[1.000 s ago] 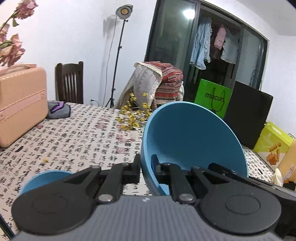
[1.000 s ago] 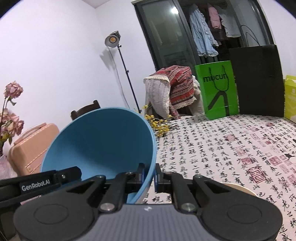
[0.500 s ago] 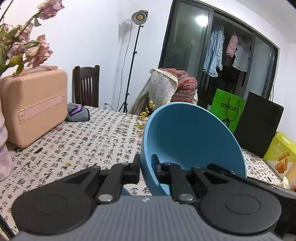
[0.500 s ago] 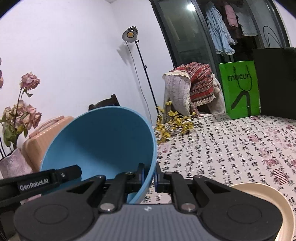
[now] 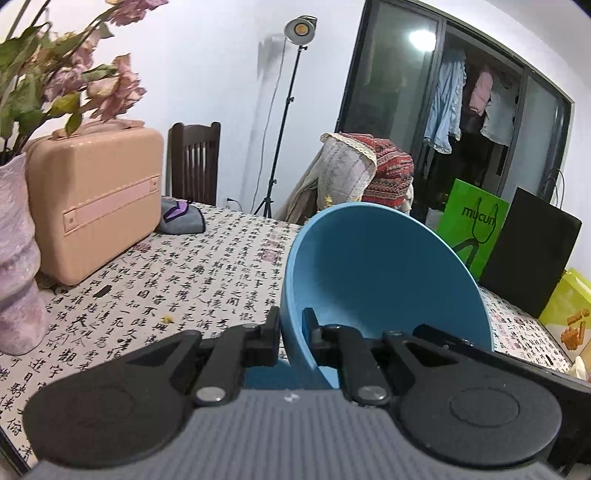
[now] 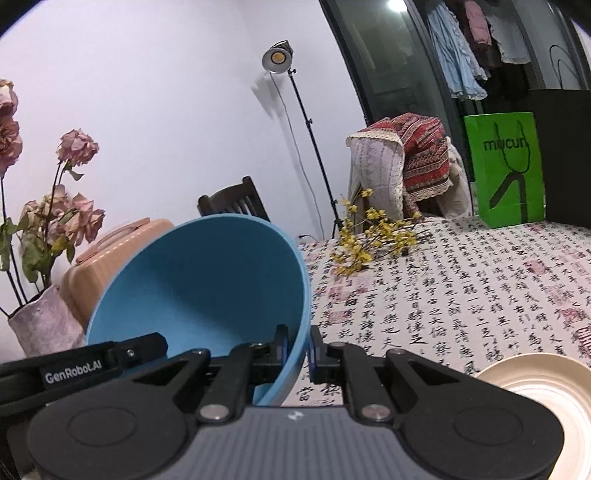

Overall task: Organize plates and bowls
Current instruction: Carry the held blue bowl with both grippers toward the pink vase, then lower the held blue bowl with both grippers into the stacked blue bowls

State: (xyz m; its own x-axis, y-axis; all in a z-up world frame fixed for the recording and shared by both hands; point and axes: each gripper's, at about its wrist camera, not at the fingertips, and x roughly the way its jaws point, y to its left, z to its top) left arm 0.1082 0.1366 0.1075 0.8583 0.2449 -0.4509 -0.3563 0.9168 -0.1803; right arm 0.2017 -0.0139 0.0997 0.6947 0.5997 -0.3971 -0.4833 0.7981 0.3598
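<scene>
While both jaws pinch blue bowl (image 5: 384, 266) rim, green bag (image 6: 504, 170) reads "mucun"; arm strap "GenRobot.AI".

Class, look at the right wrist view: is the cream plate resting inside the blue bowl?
No. The cream plate lies on the tablecloth at lower right, apart from the blue bowl, whose rim the right gripper pinches.

Bright lamp (image 5: 300, 27) glare, perhaps slight blur.

A calligraphy-print table (image 6: 461, 280) bears a peach case (image 5: 96, 199), vase (image 5: 18, 266), yellow sprigs (image 6: 373, 236) and cream plate (image 6: 539, 380).
</scene>
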